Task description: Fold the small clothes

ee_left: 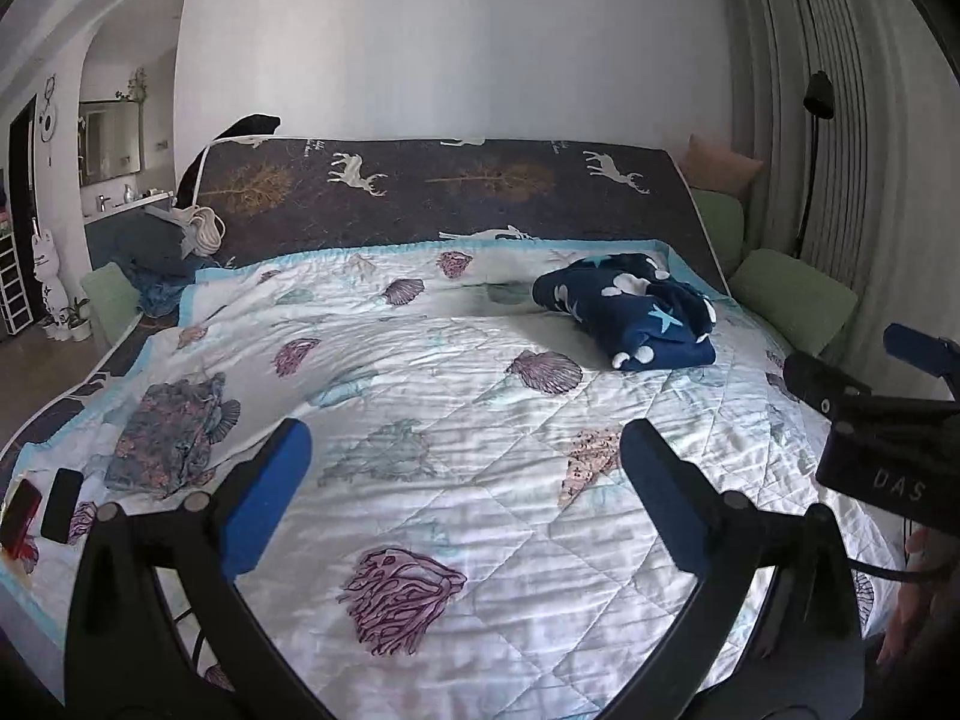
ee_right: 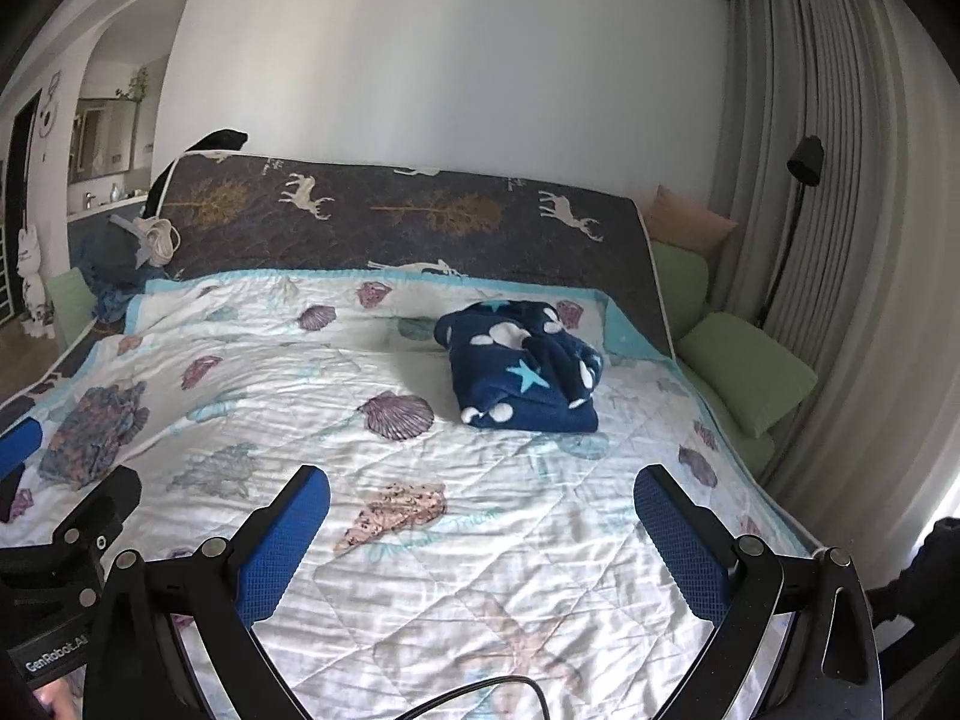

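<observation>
A crumpled navy garment with white spots and blue stars lies at the far right of the bed; it also shows in the right wrist view. A folded grey-and-pink patterned garment lies flat at the bed's left side and shows in the right wrist view. My left gripper is open and empty above the quilt's near half. My right gripper is open and empty, held beside the left one, well short of the navy garment.
The bed has a white seashell quilt and a dark deer-print headboard cover. Two phones lie at the quilt's left edge. Green cushions and a curtain line the right. A floor lamp stands there.
</observation>
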Demonstrator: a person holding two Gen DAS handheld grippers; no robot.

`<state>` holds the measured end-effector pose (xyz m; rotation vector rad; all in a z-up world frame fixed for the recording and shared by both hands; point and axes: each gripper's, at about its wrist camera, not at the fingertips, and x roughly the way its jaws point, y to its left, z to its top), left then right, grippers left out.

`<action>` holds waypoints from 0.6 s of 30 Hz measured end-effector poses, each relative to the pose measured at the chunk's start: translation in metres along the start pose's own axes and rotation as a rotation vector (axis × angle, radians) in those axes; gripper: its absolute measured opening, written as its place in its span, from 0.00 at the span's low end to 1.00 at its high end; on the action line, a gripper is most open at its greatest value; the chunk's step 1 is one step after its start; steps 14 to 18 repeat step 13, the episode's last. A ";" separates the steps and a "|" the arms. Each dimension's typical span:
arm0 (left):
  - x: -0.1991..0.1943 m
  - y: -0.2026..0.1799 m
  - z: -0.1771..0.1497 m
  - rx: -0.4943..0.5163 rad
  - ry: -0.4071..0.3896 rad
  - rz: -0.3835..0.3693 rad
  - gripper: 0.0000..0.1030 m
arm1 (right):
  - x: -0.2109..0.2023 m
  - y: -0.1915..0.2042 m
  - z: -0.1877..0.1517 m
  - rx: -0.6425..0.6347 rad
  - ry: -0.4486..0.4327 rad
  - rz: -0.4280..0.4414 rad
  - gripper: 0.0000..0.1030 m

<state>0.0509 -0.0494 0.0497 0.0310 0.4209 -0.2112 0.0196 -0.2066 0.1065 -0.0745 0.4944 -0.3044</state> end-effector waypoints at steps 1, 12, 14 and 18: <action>0.000 0.000 0.000 -0.002 0.002 -0.003 0.99 | 0.000 -0.001 -0.001 0.003 0.003 -0.002 1.00; -0.004 0.001 0.005 -0.010 -0.005 -0.005 0.99 | -0.001 -0.001 -0.006 0.004 0.027 -0.028 1.00; -0.004 0.001 0.006 -0.013 -0.001 -0.002 0.99 | -0.001 0.000 -0.007 0.004 0.030 -0.028 1.00; -0.004 0.001 0.006 -0.013 -0.001 -0.002 0.99 | -0.001 0.000 -0.007 0.004 0.030 -0.028 1.00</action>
